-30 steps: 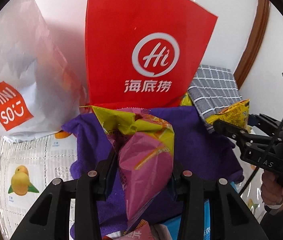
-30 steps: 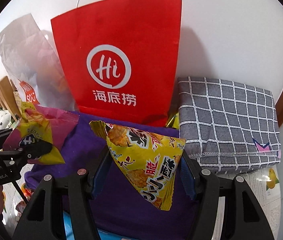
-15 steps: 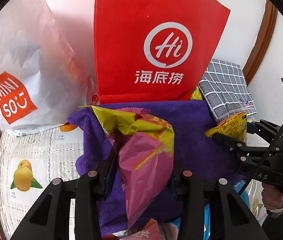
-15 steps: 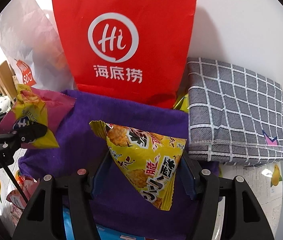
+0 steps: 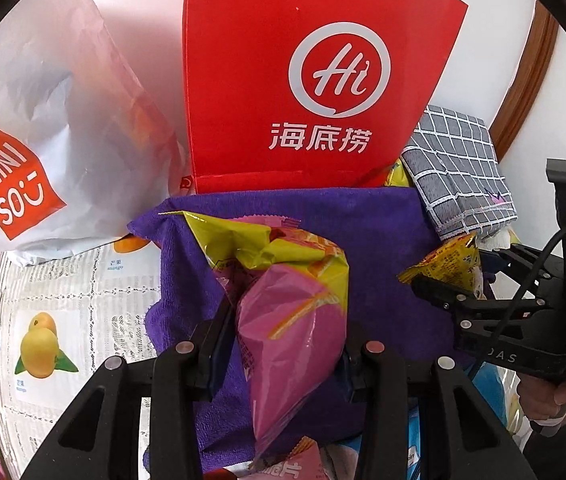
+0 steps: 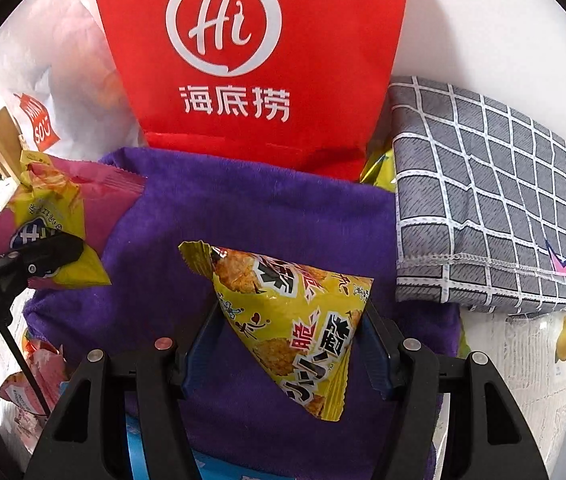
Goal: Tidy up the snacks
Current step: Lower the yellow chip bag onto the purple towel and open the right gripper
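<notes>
Left wrist view: the left gripper [image 5: 289, 344] has its fingers [image 5: 213, 344] clamped on a pink and yellow snack bag [image 5: 287, 320], which hangs above a purple towel [image 5: 383, 232] spread on the surface. A red paper bag [image 5: 283, 80] stands at the far edge of the towel, with a white shopping bag [image 5: 51, 128] to its left and a folded grey checked cloth [image 5: 459, 172] to its right. On the right, the right gripper [image 5: 439, 284] comes in, holding its own yellow packet. The step in hand looks like carrying both snacks toward the red bag, or possibly the towel (the frames do not settle which), so the next move calls for placing each packet over its spot before letting go.

Right wrist view: the right gripper [image 6: 291, 344] has its fingers [image 6: 375, 344] set fairly wide yet pressed against both sides of a yellow triangular snack packet [image 6: 295, 320], which is lifted clear of the purple towel [image 6: 243, 216]. The red paper bag [image 6: 259, 60] stands just beyond, and the grey checked cloth [image 6: 487, 200] lies at the right. At the left the pink and yellow snack bag [image 6: 59, 216] sits in the left gripper [image 6: 55, 252]. More packets [image 6: 31, 384] lie near the bottom left, apparently not yet sorted.
</notes>
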`<state>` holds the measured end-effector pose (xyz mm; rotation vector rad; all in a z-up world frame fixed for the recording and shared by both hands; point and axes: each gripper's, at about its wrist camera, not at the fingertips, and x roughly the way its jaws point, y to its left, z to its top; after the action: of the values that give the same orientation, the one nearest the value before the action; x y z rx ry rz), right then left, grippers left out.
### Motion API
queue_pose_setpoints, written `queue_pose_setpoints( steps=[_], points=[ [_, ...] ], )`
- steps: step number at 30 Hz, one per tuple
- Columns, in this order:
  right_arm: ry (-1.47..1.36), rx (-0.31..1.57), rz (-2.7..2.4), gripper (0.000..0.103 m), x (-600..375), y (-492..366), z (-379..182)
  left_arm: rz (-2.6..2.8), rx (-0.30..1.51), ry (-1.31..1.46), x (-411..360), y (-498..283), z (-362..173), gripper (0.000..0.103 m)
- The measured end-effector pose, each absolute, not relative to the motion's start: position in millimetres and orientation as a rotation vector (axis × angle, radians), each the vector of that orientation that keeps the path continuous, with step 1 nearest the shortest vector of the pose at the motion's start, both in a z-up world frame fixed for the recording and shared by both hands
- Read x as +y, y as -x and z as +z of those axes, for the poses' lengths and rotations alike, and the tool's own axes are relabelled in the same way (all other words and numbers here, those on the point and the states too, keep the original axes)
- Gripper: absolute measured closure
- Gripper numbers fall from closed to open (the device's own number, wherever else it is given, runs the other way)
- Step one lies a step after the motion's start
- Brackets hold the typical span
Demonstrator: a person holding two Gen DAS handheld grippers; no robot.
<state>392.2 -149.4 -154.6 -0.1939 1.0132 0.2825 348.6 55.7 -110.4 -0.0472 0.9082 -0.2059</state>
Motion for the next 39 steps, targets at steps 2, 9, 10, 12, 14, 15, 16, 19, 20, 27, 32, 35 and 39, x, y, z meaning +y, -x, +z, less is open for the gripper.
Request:
queue_pose_setpoints(
  steps=[2,9,10,12,14,15,16,19,20,27,32,35,39],
  points=[
    [0.195,1.018,0.284,0.040,-149.3,-393.1,-156.2,-0.206,0.911,0.047,55.4,-349.3,-110.8,0.063],
    [0.194,1.042,0.278,0.039,-150.0,-395.3,-161.1,-0.212,0.926,0.053,56.2,-351.8,-113.9,0.063],
    [0.193,1.046,0.279,0.039,-150.3,-395.6,-161.9,-0.212,0.929,0.054,56.5,-352.0,-114.8,0.063],
    [0.191,1.056,0.278,0.039,-149.1,-398.9,-165.1,-0.213,0.939,0.054,56.0,-352.7,-116.9,0.063],
    [0.189,1.068,0.276,0.039,-148.6,-400.6,-168.4,-0.217,0.946,0.055,55.5,-353.0,-118.1,0.063],
    [0.188,1.077,0.276,0.039,-148.2,-401.4,-170.0,-0.217,0.945,0.054,55.2,-352.7,-118.4,0.063],
    [0.189,1.080,0.278,0.039,-147.1,-401.6,-170.7,-0.216,0.944,0.050,54.8,-352.3,-118.5,0.063],
    [0.197,1.074,0.283,0.038,-145.2,-399.9,-170.3,-0.217,0.947,0.045,53.9,-352.4,-119.1,0.063],
    [0.198,1.073,0.283,0.037,-144.7,-399.5,-170.1,-0.217,0.949,0.043,53.7,-352.6,-119.4,0.063],
    [0.198,1.047,0.264,0.028,-149.7,-396.2,-161.2,-0.218,0.970,0.019,46.6,-355.0,-124.6,0.063],
    [0.189,1.019,0.260,0.027,-154.1,-392.7,-148.5,-0.223,0.978,0.011,43.1,-355.9,-127.1,0.063],
    [0.172,1.008,0.263,0.027,-158.7,-391.4,-141.2,-0.221,0.987,0.007,42.2,-356.7,-129.1,0.063],
    [0.153,0.985,0.259,0.027,-159.3,-388.1,-131.6,-0.220,0.996,0.004,39.6,-358.0,-131.6,0.063]
  ],
)
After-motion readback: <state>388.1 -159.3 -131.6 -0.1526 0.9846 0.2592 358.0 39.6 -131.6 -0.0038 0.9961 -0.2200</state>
